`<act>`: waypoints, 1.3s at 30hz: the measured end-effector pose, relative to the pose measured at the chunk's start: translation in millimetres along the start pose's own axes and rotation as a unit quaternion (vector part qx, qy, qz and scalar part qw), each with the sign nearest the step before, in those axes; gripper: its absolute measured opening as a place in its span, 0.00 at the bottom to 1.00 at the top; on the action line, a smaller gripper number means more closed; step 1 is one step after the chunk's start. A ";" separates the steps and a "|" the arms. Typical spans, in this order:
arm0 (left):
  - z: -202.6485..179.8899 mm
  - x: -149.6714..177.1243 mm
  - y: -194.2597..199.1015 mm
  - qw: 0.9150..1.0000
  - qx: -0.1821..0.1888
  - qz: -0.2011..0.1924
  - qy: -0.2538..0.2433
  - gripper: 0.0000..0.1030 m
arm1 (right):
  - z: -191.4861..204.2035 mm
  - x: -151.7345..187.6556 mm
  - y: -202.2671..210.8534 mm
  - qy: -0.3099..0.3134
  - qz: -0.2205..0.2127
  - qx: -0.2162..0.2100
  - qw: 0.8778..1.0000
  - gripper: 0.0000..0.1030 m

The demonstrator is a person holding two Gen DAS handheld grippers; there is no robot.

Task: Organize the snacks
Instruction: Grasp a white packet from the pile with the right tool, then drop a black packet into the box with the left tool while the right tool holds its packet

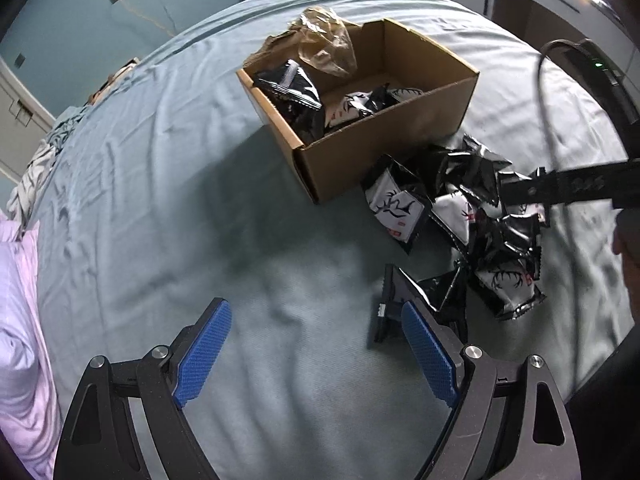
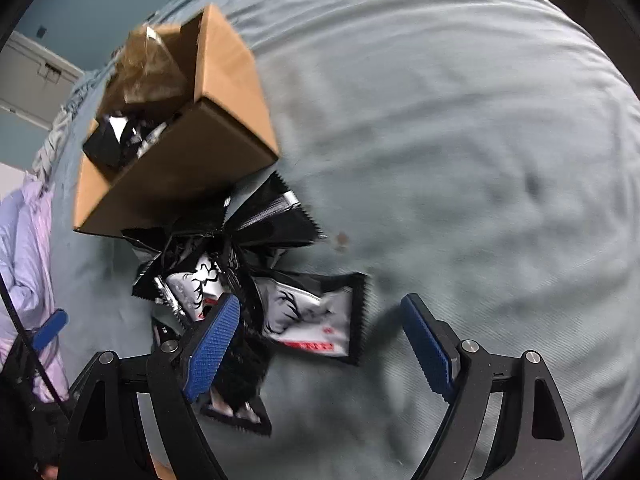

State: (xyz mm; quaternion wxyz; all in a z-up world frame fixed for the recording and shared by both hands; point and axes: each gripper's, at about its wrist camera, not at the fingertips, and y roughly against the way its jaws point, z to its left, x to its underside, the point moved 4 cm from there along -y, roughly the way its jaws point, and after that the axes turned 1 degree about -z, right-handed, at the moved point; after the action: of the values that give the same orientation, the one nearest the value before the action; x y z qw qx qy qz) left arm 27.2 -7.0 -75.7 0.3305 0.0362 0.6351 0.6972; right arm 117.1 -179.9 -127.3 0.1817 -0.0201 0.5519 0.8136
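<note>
A brown cardboard box [image 1: 384, 152] stands on the blue bedsheet [image 1: 160, 160] and holds a few black-and-white snack packets [image 1: 352, 108]. A loose pile of the same packets [image 1: 472, 216] lies to the right of the box. My left gripper [image 1: 316, 308] is open over bare sheet, its right finger beside a black packet [image 1: 394, 292]. My right gripper [image 2: 320, 300] is open, low over the pile [image 2: 224, 248]. A white packet with an antler print [image 2: 308, 316] lies between its fingers, untouched. The right gripper [image 1: 524, 192] also shows from the side above the pile.
A crumpled clear plastic bag [image 1: 324, 40] sticks out of the box's far corner. A lilac duvet [image 1: 20, 320] lies along the left of the bed. A black cable [image 1: 544, 100] arcs at the right. Bare sheet [image 2: 480, 160] stretches right of the pile.
</note>
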 end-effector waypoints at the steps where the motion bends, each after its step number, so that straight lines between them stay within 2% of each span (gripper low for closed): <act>1: -0.8 0.2 -0.5 1.000 0.000 0.001 -0.002 0.86 | 4.1 0.5 -4.2 0.020 -0.003 0.016 1.000 0.80; 2: -1.2 0.2 -1.4 1.000 0.000 0.002 -0.002 0.86 | 7.0 1.0 -6.1 0.035 -0.008 0.026 0.999 0.78; 3: -1.7 0.6 -1.8 1.000 0.001 0.002 -0.003 0.86 | 10.9 2.0 -6.8 0.055 -0.015 0.035 0.998 0.71; 4: -1.3 0.6 -1.8 1.000 0.001 0.003 -0.003 0.86 | 13.1 2.8 -7.2 0.065 -0.018 0.037 0.997 0.54; 5: -1.3 0.8 -2.1 1.000 0.001 0.003 -0.003 0.86 | 14.4 4.1 -8.6 0.074 -0.016 0.035 0.997 0.45; 8: 1.0 0.7 -3.7 1.000 -0.007 0.004 -0.002 0.86 | 12.2 5.4 -7.3 0.070 -0.024 0.020 0.997 0.36; 10: 5.1 0.6 -6.1 1.000 -0.017 0.006 0.001 0.86 | 8.6 5.4 -1.7 0.061 -0.030 0.004 0.998 0.25; 13: 11.6 3.5 -12.4 0.999 -0.025 0.016 0.010 0.86 | 1.0 5.6 15.4 0.042 -0.054 -0.015 0.998 0.17; 19: 20.0 8.1 -19.5 0.999 -0.027 0.033 0.030 0.86 | -20.9 16.3 56.3 -0.005 -0.097 -0.038 0.994 0.16; 23: 18.8 9.2 -19.1 0.999 -0.015 0.033 0.035 0.86 | -25.9 38.9 105.1 -0.016 -0.159 -0.061 0.985 0.16; 26: 14.6 10.1 -23.0 0.999 -0.006 0.035 0.028 0.86 | -40.9 64.1 125.6 -0.044 -0.184 -0.080 0.979 0.16; 28: 10.5 10.2 -27.0 0.999 0.008 0.040 0.026 0.86 | -47.7 70.1 136.0 -0.063 -0.195 -0.103 0.973 0.16; 30: 6.4 10.5 -35.0 0.996 0.061 0.056 0.044 0.86 | -52.6 73.4 145.3 -0.074 -0.210 -0.121 0.967 0.16; 33: 1.3 9.0 -45.3 0.990 0.108 0.070 0.062 0.86 | -58.5 72.8 144.3 -0.087 -0.207 -0.117 0.967 0.16; 35: -3.3 7.0 -48.7 0.989 0.115 0.069 0.058 0.86 | -61.6 68.6 132.5 -0.101 -0.193 -0.111 0.970 0.16; 39: -20.7 5.6 -48.7 0.991 0.113 0.063 0.018 0.86 | -67.1 62.7 122.8 -0.126 -0.180 -0.108 0.970 0.16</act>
State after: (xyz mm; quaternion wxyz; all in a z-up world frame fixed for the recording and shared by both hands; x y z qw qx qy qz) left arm 33.3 -23.2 -126.0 0.2682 0.1006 0.7125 0.6405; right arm 8.3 -263.3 -58.7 0.3899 -0.0360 0.4210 0.8182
